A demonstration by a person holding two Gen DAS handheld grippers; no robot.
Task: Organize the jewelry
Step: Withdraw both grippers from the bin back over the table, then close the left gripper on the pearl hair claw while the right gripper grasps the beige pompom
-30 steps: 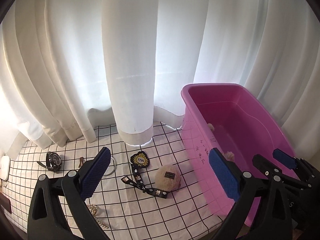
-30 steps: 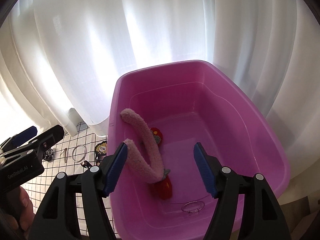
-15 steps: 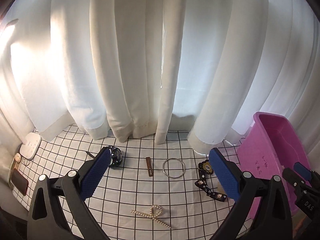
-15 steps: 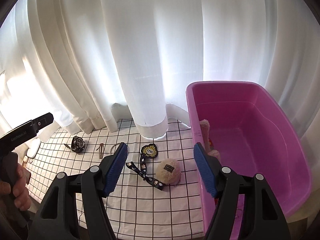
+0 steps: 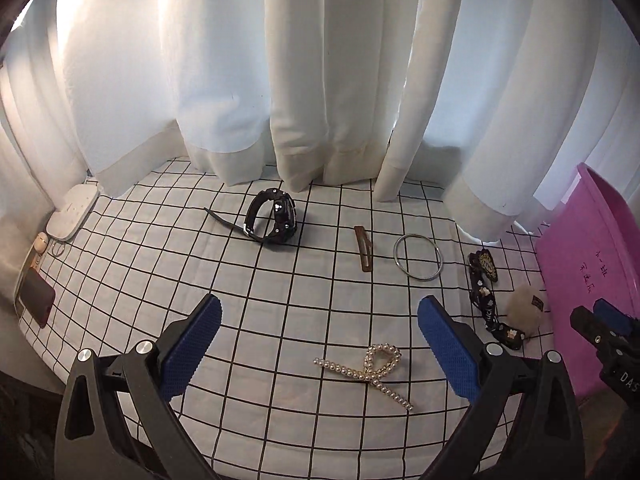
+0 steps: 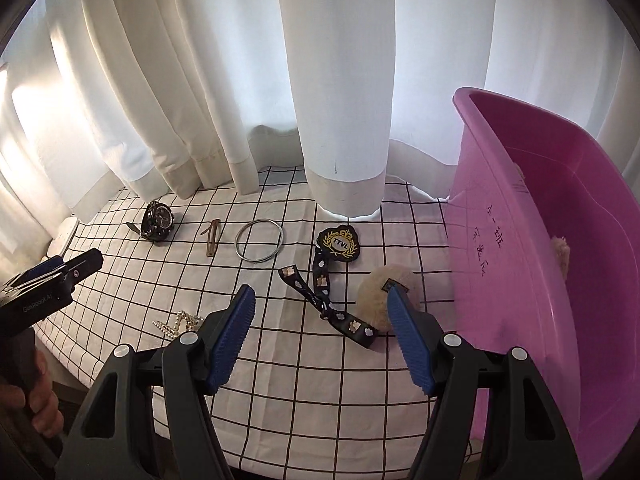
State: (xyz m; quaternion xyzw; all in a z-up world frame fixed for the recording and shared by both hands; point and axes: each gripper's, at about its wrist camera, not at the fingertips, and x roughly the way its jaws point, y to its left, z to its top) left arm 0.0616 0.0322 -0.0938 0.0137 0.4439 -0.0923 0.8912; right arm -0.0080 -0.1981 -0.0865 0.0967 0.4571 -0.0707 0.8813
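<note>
On the checked cloth lie a black watch (image 5: 273, 216) (image 6: 158, 220), a brown hair clip (image 5: 363, 253) (image 6: 212, 237), a silver bangle (image 5: 418, 256) (image 6: 259, 239), a black patterned ribbon with a crest (image 5: 489, 294) (image 6: 326, 280), a beige pom-pom (image 5: 524, 307) (image 6: 380, 292) and a pearl bow clip (image 5: 370, 370) (image 6: 178, 322). My left gripper (image 5: 318, 350) is open and empty, just above the pearl clip. My right gripper (image 6: 322, 338) is open and empty, above the ribbon and pom-pom. The left gripper shows in the right wrist view (image 6: 52, 280).
A pink plastic tub (image 6: 560, 240) (image 5: 588, 248) stands at the right, with a fuzzy pink item inside. White curtains (image 5: 320, 80) hang along the back edge. A white device (image 5: 74, 212) and a dark phone (image 5: 36, 298) lie at the far left.
Both grippers swung left, away from the tub. The left one came lower and nearer the pearl clip; the right one now faces the ribbon and pom-pom.
</note>
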